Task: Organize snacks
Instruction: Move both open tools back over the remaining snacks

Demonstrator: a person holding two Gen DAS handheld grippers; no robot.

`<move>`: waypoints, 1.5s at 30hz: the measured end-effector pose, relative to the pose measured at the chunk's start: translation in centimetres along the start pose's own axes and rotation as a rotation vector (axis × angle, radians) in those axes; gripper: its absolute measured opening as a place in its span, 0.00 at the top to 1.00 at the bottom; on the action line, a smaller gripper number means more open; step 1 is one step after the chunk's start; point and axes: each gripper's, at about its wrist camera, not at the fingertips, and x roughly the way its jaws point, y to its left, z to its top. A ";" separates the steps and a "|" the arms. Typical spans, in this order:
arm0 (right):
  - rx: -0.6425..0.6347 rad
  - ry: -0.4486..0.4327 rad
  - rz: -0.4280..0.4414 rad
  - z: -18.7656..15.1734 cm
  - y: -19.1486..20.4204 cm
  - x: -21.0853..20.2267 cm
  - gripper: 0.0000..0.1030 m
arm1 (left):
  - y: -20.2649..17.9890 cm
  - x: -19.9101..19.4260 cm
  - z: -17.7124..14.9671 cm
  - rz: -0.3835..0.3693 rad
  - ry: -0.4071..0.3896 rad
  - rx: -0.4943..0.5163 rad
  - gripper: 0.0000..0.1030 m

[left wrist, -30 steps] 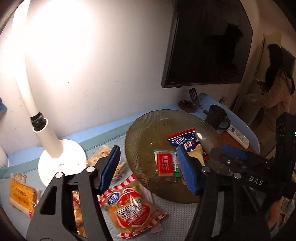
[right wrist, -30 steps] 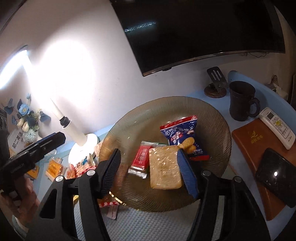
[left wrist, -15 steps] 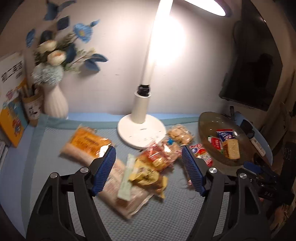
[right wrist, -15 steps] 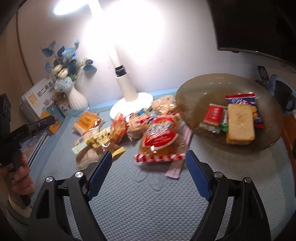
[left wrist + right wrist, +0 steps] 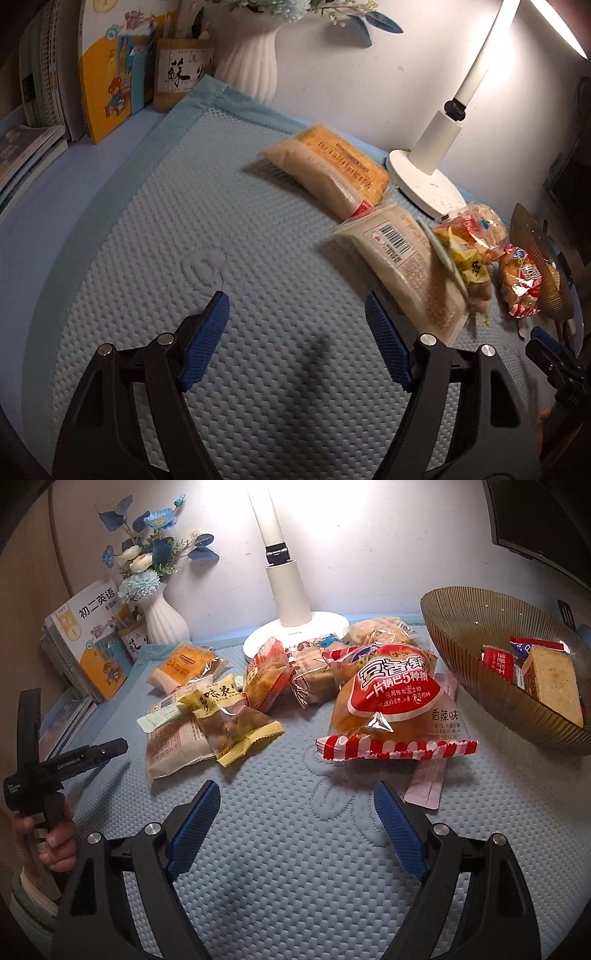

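Both views swung off the glass bowl (image 5: 461,653) and back over the snack pile; a second ago both were right over the bowl. Right tongs (image 5: 295,827) spread wide and empty, low over the padded surface (image 5: 295,886), with the big red-and-white chip bag (image 5: 391,705) just ahead at 1 o'clock, resting partly on a pink sachet (image 5: 428,779). Left tongs (image 5: 295,343) likewise wide, holding nothing, aimed at bare mat; nearest to them a pale pack with a barcode (image 5: 402,262) at 2 o'clock, an orange-topped cake pack (image 5: 332,173) farther off at 1 o'clock near the lamp base (image 5: 424,184).

Bowl now off at 3 o'clock in the right view, carrying a cake slice (image 5: 550,683), a small red packet (image 5: 498,662) and a blue-and-red packet behind them. Reads as one drop-off finished and a return trip for the next item. Still loose on the surface: a yellow nut packet (image 5: 232,720), an orange bag (image 5: 266,675), several clear-wrapped pastries behind, hard to tell apart. Most of the sorting apparently left. Chip bag probably the right side's next target; puffy and slippery, so a pinch on the crimped edge likely safer than on the belly.
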 end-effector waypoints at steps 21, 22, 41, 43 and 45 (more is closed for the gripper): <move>-0.060 0.075 0.007 -0.3 1.0 1.5 0.05 | -7.9 -0.4 -1.6 -0.049 0.047 0.283 0.09; -0.057 0.076 0.009 -0.2 0.9 1.5 0.05 | -8.8 -0.1 -1.8 -0.058 0.062 0.315 0.09; -0.063 0.078 0.015 -0.4 1.3 1.4 0.05 | -0.7 -0.3 -0.1 0.110 0.099 0.185 0.16; -0.072 0.087 0.019 -0.3 1.5 1.5 0.05 | -0.9 -0.8 0.2 0.073 0.099 0.191 0.17; -0.092 0.093 0.025 -0.2 2.1 1.3 0.05 | -2.3 -1.2 0.5 0.029 0.087 0.222 0.16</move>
